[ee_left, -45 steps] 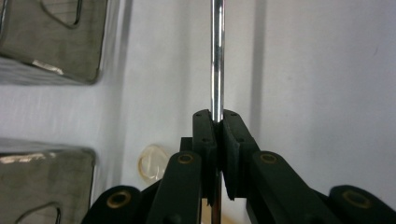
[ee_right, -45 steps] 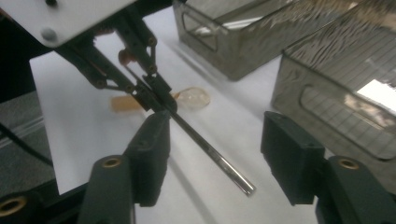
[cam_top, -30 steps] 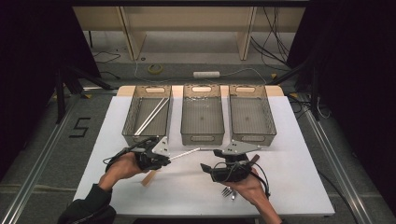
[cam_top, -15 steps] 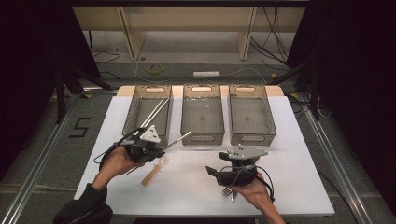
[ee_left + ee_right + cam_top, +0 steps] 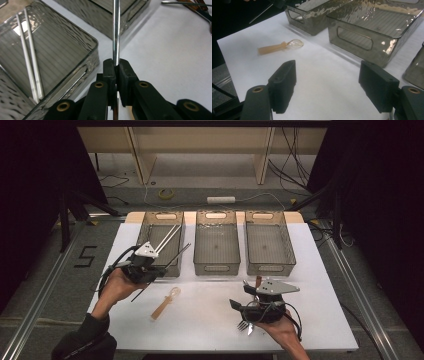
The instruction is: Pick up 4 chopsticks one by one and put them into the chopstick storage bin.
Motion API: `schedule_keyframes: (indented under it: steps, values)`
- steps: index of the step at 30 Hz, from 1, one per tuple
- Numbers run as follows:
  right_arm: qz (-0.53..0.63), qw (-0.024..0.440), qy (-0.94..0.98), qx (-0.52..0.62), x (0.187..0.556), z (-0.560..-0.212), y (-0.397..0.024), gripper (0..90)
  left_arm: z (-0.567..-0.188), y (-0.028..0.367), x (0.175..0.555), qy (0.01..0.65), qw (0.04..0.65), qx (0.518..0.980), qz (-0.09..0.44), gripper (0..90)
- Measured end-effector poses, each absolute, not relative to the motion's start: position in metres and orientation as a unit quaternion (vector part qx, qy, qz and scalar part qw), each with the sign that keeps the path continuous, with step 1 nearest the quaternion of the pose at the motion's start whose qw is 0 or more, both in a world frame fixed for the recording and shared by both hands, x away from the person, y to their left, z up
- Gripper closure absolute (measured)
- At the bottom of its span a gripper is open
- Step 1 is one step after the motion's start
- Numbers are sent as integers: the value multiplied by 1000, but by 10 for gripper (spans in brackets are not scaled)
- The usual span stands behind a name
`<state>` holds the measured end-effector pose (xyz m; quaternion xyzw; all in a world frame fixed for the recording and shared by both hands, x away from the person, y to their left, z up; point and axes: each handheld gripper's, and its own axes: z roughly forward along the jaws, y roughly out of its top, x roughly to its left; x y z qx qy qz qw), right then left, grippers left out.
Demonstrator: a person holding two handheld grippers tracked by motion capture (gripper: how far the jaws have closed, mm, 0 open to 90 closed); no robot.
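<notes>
We hold the left claw (image 5: 159,262) clamped on a metal chopstick (image 5: 116,30) above the left bin's (image 5: 143,231) near end, where two more chopsticks (image 5: 31,55) lie inside. Our right claw (image 5: 327,86) hangs apart over bare counter (image 5: 210,320) near the front edge, open room between it and the spoon (image 5: 166,303). A fork (image 5: 243,325) lies beside it.
</notes>
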<state>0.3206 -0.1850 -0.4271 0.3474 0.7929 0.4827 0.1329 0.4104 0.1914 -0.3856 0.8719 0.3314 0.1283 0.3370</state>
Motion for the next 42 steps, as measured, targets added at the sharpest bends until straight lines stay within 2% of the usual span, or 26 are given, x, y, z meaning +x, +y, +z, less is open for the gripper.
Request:
schedule_keyframes:
  steps: [21, 32, 42]
  values:
    - [486, 133, 793, 343, 300, -430, -192, 312, -345, 209, 471, 394, 372, 823, 169, 844]
    - [489, 130, 793, 339, 297, -431, -192, 312, -350, 203, 498, 408, 363, 815, 192, 844]
    - [490, 127, 795, 334, 295, -431, -193, 312, -363, 208, 515, 416, 383, 798, 209, 844]
